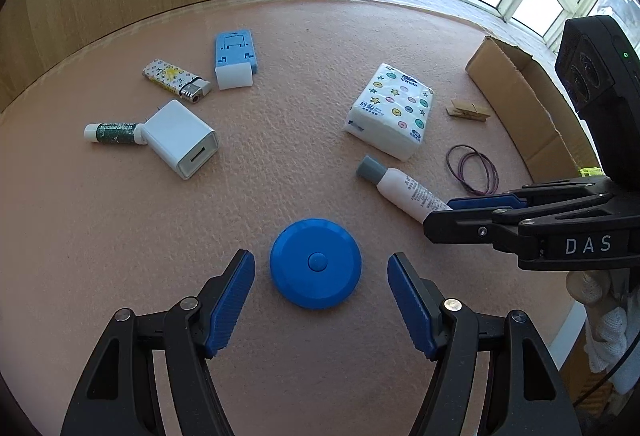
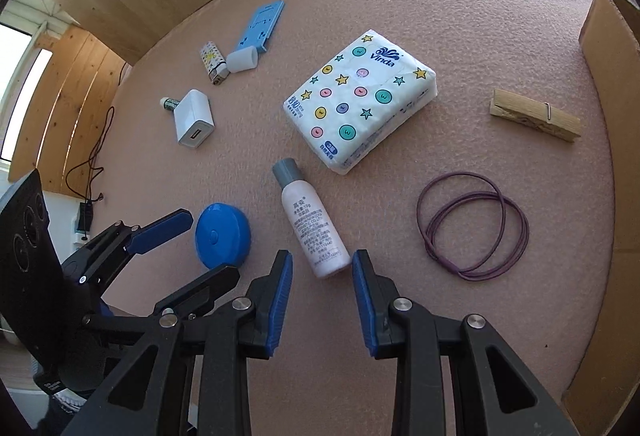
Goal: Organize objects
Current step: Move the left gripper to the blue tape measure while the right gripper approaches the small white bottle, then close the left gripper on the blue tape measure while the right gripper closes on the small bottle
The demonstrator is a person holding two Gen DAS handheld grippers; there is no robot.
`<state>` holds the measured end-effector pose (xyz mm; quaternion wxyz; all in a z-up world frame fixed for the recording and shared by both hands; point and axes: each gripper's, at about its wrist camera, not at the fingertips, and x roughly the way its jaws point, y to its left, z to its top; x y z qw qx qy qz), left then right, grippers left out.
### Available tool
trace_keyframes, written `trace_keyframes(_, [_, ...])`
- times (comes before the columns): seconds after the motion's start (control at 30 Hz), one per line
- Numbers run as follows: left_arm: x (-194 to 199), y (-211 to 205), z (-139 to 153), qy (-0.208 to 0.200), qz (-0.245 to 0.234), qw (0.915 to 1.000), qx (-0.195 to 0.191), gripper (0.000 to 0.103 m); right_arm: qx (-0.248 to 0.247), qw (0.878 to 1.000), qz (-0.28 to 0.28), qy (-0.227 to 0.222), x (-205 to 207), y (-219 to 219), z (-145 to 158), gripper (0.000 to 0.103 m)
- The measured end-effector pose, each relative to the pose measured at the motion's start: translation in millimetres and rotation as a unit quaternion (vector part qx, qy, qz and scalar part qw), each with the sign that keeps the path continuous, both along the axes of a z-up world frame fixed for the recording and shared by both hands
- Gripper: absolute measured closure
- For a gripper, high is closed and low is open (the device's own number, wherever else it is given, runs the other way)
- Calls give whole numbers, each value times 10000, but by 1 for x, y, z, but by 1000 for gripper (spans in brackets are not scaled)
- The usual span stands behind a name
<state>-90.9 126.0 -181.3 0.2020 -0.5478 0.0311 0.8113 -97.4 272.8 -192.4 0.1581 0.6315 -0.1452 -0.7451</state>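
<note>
A round blue tape measure (image 1: pixel 316 262) lies on the pink mat, between the tips of my open left gripper (image 1: pixel 321 268); the fingers stand apart from it on both sides. It also shows in the right wrist view (image 2: pixel 222 235). A small white bottle with a grey cap (image 2: pixel 310 220) lies just ahead of my open right gripper (image 2: pixel 322 268), its base at the fingertips. In the left wrist view the bottle (image 1: pixel 400 186) runs under the right gripper's fingers (image 1: pixel 480 204).
A tissue pack (image 2: pixel 360 98), wooden clothespin (image 2: pixel 534 120), purple hair bands (image 2: pixel 472 226), white charger (image 2: pixel 194 118), lip balm (image 1: pixel 114 133), lighter (image 1: pixel 176 79) and blue phone stand (image 1: pixel 234 52) lie on the mat. A cardboard box (image 2: pixel 612 116) stands at the right.
</note>
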Motion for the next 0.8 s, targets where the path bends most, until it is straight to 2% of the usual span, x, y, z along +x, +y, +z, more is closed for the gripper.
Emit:
trace_keyframes(0.17, [-3,2,-5,-31,37,10000,-79,31,381,9981,83,476,6,-2,18,73])
trace_keyframes(0.27, [-4,4,-9,-10,57,9999,-159,31,625,9958,188,648,1,-7,21,62])
trace_keyframes(0.47, [-2,5,-12,78,71,9992,-374,33,937,9924,410,689,-7,-19,14,61])
trace_keyframes(0.57, [-2,3,-12,130,63,9989,-452,40,1064,9902,550,713,-9,-28,11,61])
trace_keyframes(0.63, [-2,1,-12,166,94,9986,-484,49,1129,9889,633,732,-10,-32,10,61])
trace_keyframes(0.8, [-4,-7,-13,198,205,9986,-450,49,1386,9836,861,764,-11,-44,7,61])
